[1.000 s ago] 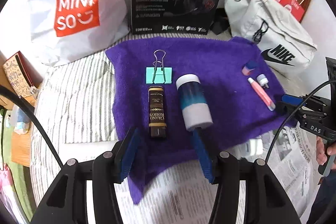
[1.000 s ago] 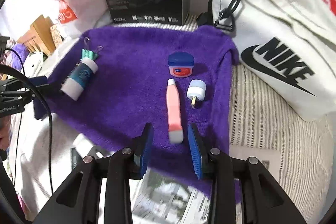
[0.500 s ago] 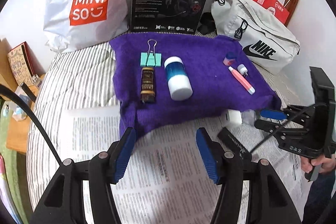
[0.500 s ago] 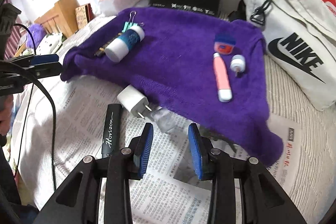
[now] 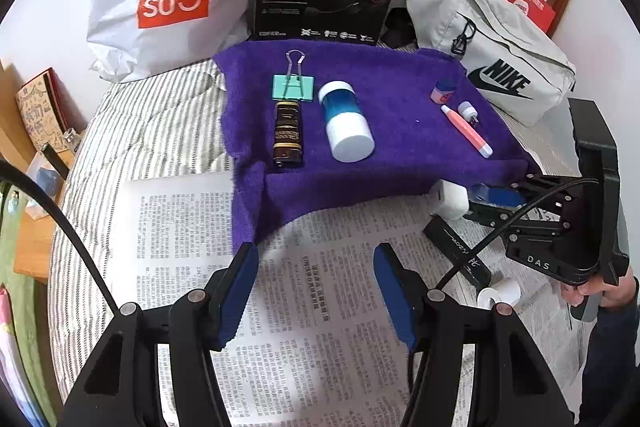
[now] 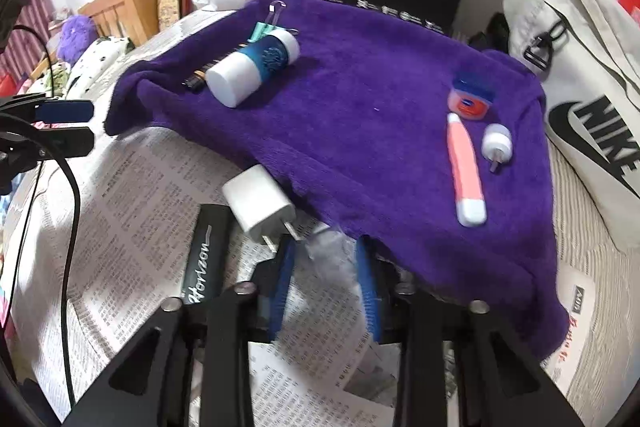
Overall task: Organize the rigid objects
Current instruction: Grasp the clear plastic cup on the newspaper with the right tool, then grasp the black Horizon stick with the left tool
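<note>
Right gripper (image 6: 324,267), jaws just closing, clamps a blurred clear piece (image 6: 330,253) on the newspaper (image 6: 132,195) at the towel's (image 6: 360,87) near edge, beside the charger (image 6: 258,199), presumably to lift it onto the towel. Left gripper (image 5: 312,287), jaws just widened and empty, hovers over the newspaper, apparently leaving the right one room. Jar (image 6: 252,67) and tube (image 6: 466,171) lie near opposite side edges of the towel, apparently grouped by kind.

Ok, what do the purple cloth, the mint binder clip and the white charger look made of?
Purple cloth: looks like fleece or terry, matte and fuzzy, edges draping softly. Binder clip: probably painted metal body, with shiny wire handles. White charger: seems smooth moulded plastic, slightly glossy, with two metal prongs.
</note>
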Available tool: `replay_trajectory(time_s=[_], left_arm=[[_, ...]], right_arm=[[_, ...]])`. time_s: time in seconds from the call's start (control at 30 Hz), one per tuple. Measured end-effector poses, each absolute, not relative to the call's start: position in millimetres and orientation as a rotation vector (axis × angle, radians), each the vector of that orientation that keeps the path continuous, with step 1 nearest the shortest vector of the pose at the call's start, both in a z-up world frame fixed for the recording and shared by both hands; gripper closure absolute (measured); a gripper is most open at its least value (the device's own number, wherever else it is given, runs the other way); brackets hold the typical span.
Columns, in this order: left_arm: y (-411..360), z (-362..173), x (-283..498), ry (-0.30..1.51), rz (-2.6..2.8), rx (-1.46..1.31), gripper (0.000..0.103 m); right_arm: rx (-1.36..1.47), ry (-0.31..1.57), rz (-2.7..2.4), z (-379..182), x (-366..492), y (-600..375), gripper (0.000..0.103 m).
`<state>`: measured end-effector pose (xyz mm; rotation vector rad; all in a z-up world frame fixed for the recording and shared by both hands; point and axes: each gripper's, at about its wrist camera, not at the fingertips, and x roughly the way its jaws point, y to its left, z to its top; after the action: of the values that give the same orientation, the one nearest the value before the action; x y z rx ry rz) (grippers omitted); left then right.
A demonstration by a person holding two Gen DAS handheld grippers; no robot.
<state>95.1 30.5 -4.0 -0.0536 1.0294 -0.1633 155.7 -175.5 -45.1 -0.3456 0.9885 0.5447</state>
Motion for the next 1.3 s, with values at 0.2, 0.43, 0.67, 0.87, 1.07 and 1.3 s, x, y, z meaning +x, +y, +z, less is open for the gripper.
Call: replay_trajectory(time_s=[0.2,0.43,0.67,0.87,1.07,1.3], left_arm=[[12,-7,96,1.035,-0.210,-0.043,0.045],[-15,-12,100,1.054,-0.259,-0.023,0.045],[-53,-23,106,1.090,-0.314,0.001,0.045],[-80,-36,120,1.135,-0.319,0.033,0.045],[-103,-45,124,1.146,-0.296,0.148,0.041],[-79,-45,114,1.149,-0.241,0.198,0.037]], right_arm=[[-0.315,1.000,0.533,-43,151,-184,0.085],[-0.254,0.995,0.456,-31,138,-221,0.085],[-0.208,0.987,0.360,-23,121,-265,0.085],[-0.180,0.979,0.307,-20,105,-297,0.085],[-0.144,0.989,0.284,-24,95,-315,0.085],[-0.130,0.980,0.292,-24,90,-318,0.085]])
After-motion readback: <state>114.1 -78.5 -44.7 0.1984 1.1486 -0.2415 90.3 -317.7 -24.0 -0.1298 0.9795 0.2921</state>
